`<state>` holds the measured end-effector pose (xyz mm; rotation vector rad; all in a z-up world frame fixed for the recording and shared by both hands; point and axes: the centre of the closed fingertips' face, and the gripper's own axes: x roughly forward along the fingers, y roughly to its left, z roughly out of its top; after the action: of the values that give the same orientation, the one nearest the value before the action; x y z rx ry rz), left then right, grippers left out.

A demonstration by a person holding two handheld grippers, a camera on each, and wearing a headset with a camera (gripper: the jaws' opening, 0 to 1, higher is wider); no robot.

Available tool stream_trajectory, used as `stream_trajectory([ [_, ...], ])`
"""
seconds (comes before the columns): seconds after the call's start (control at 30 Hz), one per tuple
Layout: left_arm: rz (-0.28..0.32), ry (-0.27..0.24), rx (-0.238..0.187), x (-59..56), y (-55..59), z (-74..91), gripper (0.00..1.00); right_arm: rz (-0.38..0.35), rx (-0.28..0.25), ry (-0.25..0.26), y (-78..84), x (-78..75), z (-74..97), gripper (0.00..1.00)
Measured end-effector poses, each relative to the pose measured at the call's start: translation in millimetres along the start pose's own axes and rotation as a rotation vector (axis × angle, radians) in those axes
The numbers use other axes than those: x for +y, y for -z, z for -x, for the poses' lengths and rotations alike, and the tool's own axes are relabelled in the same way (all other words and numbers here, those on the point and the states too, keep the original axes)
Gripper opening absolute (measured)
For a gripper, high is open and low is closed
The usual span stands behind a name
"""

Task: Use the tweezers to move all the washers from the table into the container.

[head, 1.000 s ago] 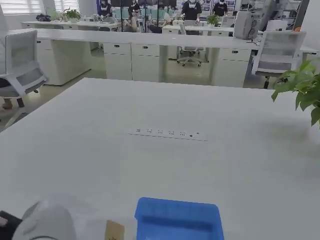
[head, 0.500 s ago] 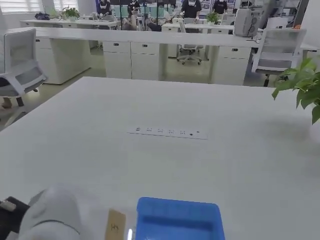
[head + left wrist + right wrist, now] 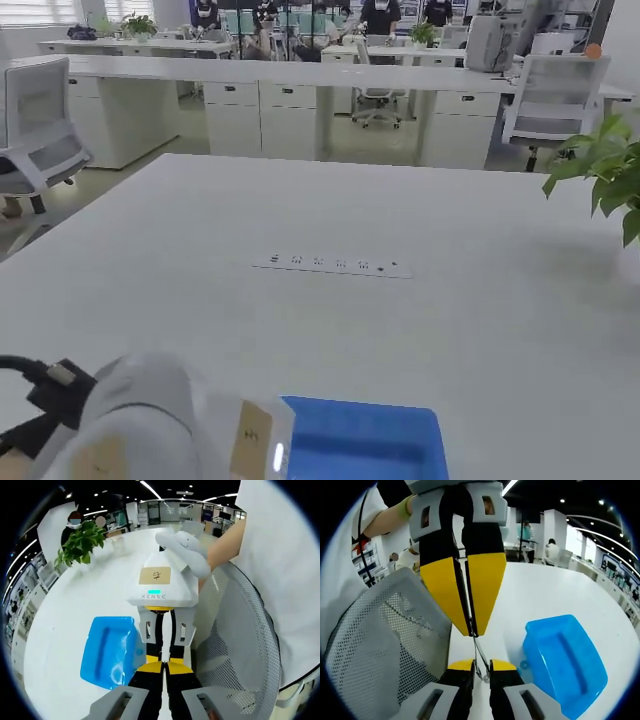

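Observation:
The blue container [image 3: 360, 440] sits at the table's near edge, also in the left gripper view [image 3: 107, 652] and the right gripper view [image 3: 565, 665]. My two grippers face each other beside it. My left gripper [image 3: 470, 632] comes down from above, its yellow fingers shut on thin metal tweezers [image 3: 479, 657]. The tweezers' free end reaches between the jaws of my right gripper [image 3: 481, 667], which stand slightly apart. In its own view my left gripper [image 3: 163, 667] is shut, with my right gripper [image 3: 163, 650] straight ahead. The left gripper's white housing [image 3: 150, 420] shows at bottom left.
A flush power strip [image 3: 333, 265] lies mid-table, and a potted plant [image 3: 600, 170] stands at the right edge. A grey mesh chair [image 3: 240, 645] and the person's white shirt are close behind the grippers. Desks and office chairs stand beyond the table.
The white gripper housing has risen further into the head view from the bottom left and shifted right toward the container. Its black cable now shows.

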<state>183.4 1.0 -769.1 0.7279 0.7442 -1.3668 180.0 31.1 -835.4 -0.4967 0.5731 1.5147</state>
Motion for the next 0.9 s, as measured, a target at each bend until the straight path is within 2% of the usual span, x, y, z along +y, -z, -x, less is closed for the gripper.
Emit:
stream_trajectory([
  [0.1, 0.017, 0.036, 0.000, -1.4, -1.4, -1.0, 0.00, 0.002, -0.030, 0.002, -9.0, -0.8, 3.6, 0.10],
  [0.17, 0.026, 0.030, 0.000, 0.5, -1.9, -2.0, 0.00, 0.020, -0.036, 0.004, -11.0, -1.0, 4.2, 0.08],
  [0.23, 0.043, 0.015, -0.010, 2.6, -2.1, -2.6, 0.00, 0.017, -0.017, -0.009, -5.3, -0.5, 1.4, 0.04],
  [0.33, 0.089, 0.006, -0.056, 2.6, -3.6, -4.3, 0.00, 0.009, -0.030, -0.011, -2.8, -1.7, 0.9, 0.04],
  [0.37, 0.106, -0.007, -0.089, 3.5, -5.7, -4.7, 0.00, 0.003, -0.033, -0.017, -3.2, -2.4, 1.2, 0.03],
  [0.4, 0.162, -0.036, -0.119, 6.5, -4.9, -3.7, 0.03, -0.002, -0.036, -0.018, -3.4, -2.8, 1.1, 0.03],
  [0.43, 0.206, -0.066, -0.157, 9.8, -5.8, -2.1, 0.11, -0.006, -0.042, -0.024, -4.0, -2.7, 1.2, 0.03],
  [0.47, 0.232, -0.081, -0.173, 10.9, -4.4, -0.3, 0.23, -0.005, -0.045, -0.026, -4.4, -2.5, 1.0, 0.02],
  [0.5, 0.256, -0.112, -0.186, 13.5, -1.8, 2.9, 0.30, -0.007, -0.050, -0.025, -4.8, -3.2, 0.9, 0.02],
  [0.6, 0.270, -0.206, -0.210, 20.8, 5.0, 12.8, 0.42, -0.050, -0.072, -0.024, -5.2, -7.3, 1.3, 0.02],
  [0.63, 0.293, -0.230, -0.229, 22.0, 5.8, 16.0, 0.47, -0.090, -0.085, -0.023, -5.6, -8.8, 1.8, 0.02],
  [0.7, 0.363, -0.319, -0.309, 26.7, 7.0, 26.2, 0.55, -0.189, -0.124, -0.031, -5.0, -14.3, 4.2, 0.02],
  [0.73, 0.389, -0.338, -0.331, 26.6, 8.1, 28.8, 0.61, -0.214, -0.136, -0.034, -4.5, -15.9, 5.4, 0.02],
  [0.8, 0.441, -0.386, -0.362, 26.2, 13.8, 34.5, 0.63, -0.296, -0.155, -0.029, -2.7, -21.1, 9.7, 0.02],
  [0.9, 0.481, -0.435, -0.398, 24.6, 19.6, 40.5, 0.63, -0.394, -0.187, -0.034, -1.9, -27.8, 15.7, 0.02],
])
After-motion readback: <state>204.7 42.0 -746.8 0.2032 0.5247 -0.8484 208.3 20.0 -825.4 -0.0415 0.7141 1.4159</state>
